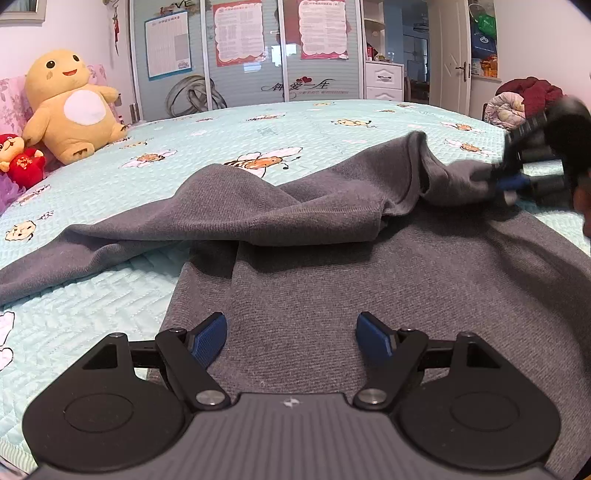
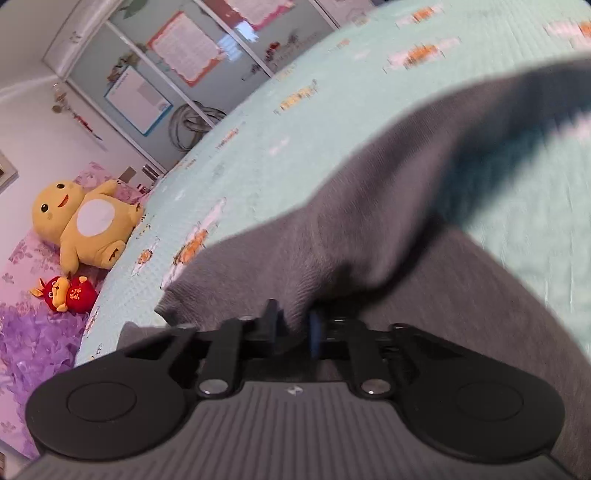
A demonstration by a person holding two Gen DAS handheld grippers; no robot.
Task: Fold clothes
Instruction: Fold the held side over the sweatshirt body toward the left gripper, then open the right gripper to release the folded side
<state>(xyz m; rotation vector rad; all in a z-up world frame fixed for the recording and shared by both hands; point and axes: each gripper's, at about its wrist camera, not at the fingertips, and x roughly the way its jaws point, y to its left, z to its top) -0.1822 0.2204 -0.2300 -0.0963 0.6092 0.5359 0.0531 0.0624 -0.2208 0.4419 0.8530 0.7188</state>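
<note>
One grey sweater (image 1: 332, 266) lies on the bed (image 1: 221, 125), body flat, upper part bunched into a ridge. Left gripper (image 1: 291, 338): spread wide, nothing held, hovering over the sweater's near body. Right gripper (image 2: 295, 325): closed tight on a fold of the sweater, lifting it off the bed; that view is blurred. Two plush toys at the head end: one yellow toy (image 1: 70, 107), one small red toy (image 1: 20, 158). Three posters (image 1: 238, 31) on the wardrobe doors.

Sweater (image 1: 332, 280) on bed (image 1: 92, 325), plush toy (image 1: 70, 107) behind.
</note>
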